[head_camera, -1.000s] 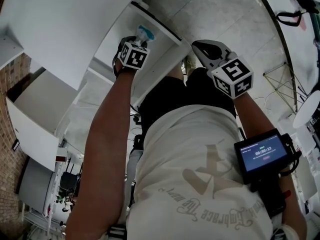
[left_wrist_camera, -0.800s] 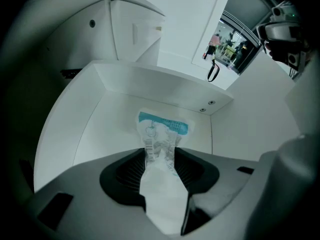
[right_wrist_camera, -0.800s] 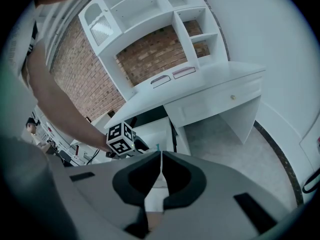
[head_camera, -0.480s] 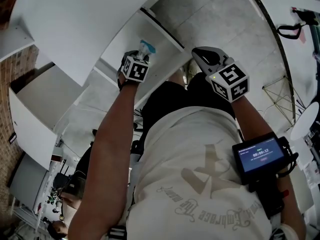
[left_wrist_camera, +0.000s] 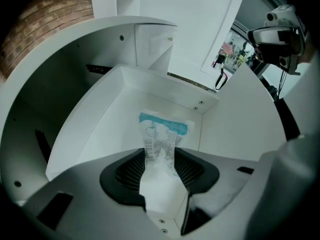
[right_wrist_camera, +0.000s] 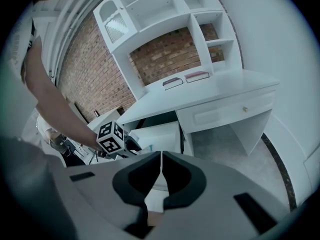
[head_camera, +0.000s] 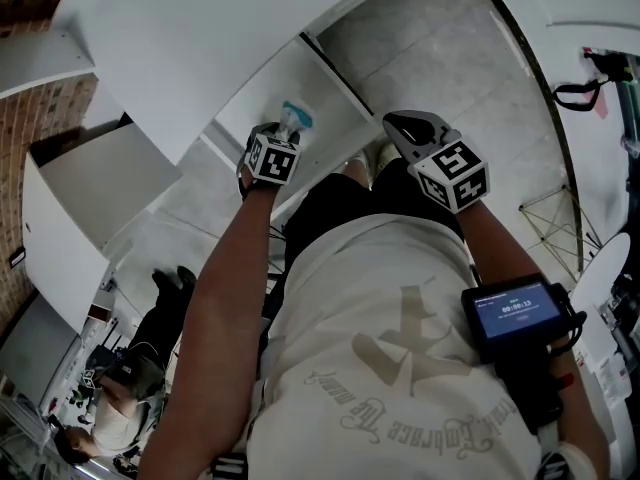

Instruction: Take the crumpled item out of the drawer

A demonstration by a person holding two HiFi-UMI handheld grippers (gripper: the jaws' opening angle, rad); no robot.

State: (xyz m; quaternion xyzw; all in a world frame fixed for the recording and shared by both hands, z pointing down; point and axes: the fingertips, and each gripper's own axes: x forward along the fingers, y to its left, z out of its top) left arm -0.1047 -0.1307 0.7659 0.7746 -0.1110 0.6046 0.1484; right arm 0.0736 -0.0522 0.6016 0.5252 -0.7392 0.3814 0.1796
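Lettering on crumpled teal-banded wrapper (left_wrist_camera: pixel 160 141) is illegible.

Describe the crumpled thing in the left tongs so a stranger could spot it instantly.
Start at the white desk against the brick wall, then its pulled-out drawer. There, the left tongs pinch a crumpled clear plastic wrapper; its teal printed band is the only colour amid the white.

The person wears a cream T-shirt (head_camera: pixel 400 368) printed with a tan emblem and curved lettering, and black shorts (head_camera: pixel 340 203). A black device with a lit blue screen (head_camera: pixel 517 313) sits on the right forearm. The grey left gripper (left_wrist_camera: pixel 160 171) and grey right gripper (right_wrist_camera: pixel 160 176) have black pads, and each carries a white cube with black square markers (head_camera: pixel 458 176).
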